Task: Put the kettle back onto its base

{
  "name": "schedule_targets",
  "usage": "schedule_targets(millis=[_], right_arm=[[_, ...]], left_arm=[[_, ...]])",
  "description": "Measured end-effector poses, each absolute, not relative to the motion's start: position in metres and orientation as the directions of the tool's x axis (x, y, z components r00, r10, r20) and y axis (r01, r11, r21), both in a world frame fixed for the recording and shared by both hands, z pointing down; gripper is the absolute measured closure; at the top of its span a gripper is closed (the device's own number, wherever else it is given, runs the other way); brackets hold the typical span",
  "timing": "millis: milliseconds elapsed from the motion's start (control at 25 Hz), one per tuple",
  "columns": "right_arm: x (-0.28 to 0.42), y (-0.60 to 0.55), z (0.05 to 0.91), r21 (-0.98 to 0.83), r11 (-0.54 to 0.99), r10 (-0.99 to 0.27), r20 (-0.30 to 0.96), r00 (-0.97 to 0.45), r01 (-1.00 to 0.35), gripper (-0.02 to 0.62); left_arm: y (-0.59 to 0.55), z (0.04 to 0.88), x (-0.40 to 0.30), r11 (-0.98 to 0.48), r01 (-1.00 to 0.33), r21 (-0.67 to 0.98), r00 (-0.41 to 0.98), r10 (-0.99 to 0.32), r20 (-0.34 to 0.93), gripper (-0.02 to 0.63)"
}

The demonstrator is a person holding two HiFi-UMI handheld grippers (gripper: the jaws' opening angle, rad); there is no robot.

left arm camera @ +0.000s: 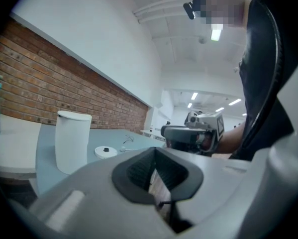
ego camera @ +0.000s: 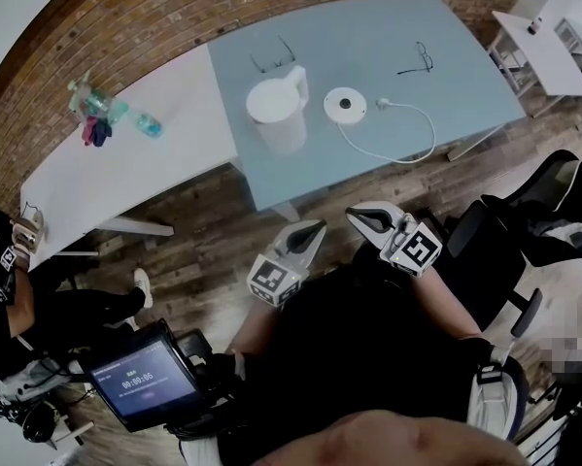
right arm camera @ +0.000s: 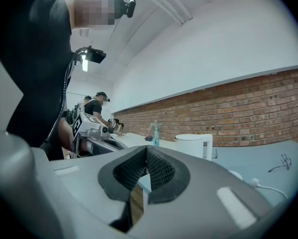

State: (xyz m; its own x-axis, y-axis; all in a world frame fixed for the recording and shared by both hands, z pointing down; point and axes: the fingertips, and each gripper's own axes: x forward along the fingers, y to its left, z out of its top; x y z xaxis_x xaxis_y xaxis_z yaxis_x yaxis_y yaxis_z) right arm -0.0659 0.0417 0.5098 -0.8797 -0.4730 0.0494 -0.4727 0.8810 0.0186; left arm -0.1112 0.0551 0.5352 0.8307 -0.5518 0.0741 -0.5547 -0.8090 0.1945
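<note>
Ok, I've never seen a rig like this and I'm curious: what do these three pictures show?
A person holds a two-jaw gripper in each hand. One picture comes from a camera on their head, looking down; the others from cameras riding on each gripper. The left gripper and right gripper are both shut, holding nothing, short of the blue-grey table. On it stands a white jug kettle, apart from its round white base with a white cord.

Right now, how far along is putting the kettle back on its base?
Nothing done yet: the white kettle stands on the blue table beside its base. The left tool and right tool are shut and empty, short of the table. Remaining: grasp, lift, seat it.
</note>
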Motion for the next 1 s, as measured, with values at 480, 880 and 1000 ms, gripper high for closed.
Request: schedule_targets(millis=[480, 880, 1000], right_arm=[[-0.067, 0.033, 0.509, -0.01, 0.895, -0.445, 0.043, -0.894, -0.446, 0.592], [-0.077, -0.029, 0.519, -0.005, 0.922, -0.388, 0.044, -0.921, -0.388, 0.592], [-0.075, -0.051, 0.518, -0.004, 0.931, -0.364, 0.041, -0.93, -0.365, 0.592]], left_arm=[[0.052, 0.539, -0.114, -0.786, -0.584, 0.205, 0.811, -0.578, 0.092, 0.604], [-0.01, 0.535, -0.124, -0.741, -0.637, 0.21, 0.769, -0.63, 0.11, 0.604], [-0.031, 0.533, -0.119, -0.732, -0.647, 0.212, 0.76, -0.639, 0.115, 0.604]])
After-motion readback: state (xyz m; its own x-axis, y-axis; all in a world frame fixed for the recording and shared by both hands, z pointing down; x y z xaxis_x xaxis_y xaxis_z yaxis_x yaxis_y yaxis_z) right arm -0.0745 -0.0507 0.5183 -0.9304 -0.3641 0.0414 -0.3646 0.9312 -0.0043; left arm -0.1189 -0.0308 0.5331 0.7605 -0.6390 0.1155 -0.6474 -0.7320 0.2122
